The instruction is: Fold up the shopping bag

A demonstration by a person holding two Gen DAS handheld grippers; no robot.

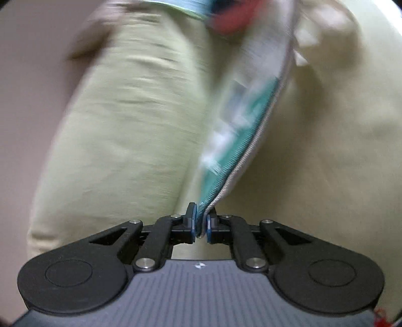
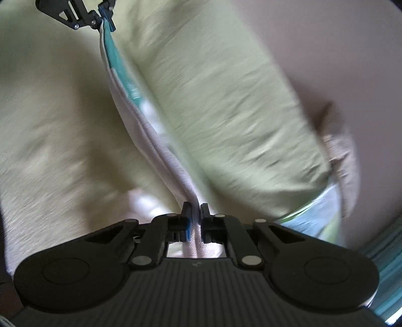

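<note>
The widest thing in both of my views is a pale yellow-green cloth (image 1: 130,130), wrinkled and smeared by motion blur, filling the background behind everything else; I cannot tell whether it covers a table or a bed. At its far edge in the right wrist view I see a plain pinkish-grey wall (image 2: 326,50).

Stretched across that cloth is the shopping bag (image 1: 233,140), a flat fabric bag with a teal printed face and a whitish-beige back, held edge-on so I mostly see its seam running away from each camera. It hangs taut between my two tools, above the cloth rather than lying on it.

My left gripper (image 1: 201,227) is clamped on one end of the bag's edge, blue pads pressed against the fabric from both sides. My right gripper (image 2: 194,226) is likewise closed on the other end, with white fabric bunched between its fingers. In the right wrist view the left gripper shows at the top, pinching the teal corner.

A blurred red shape (image 1: 226,22) sits near the top of the left view; I cannot identify it.
</note>
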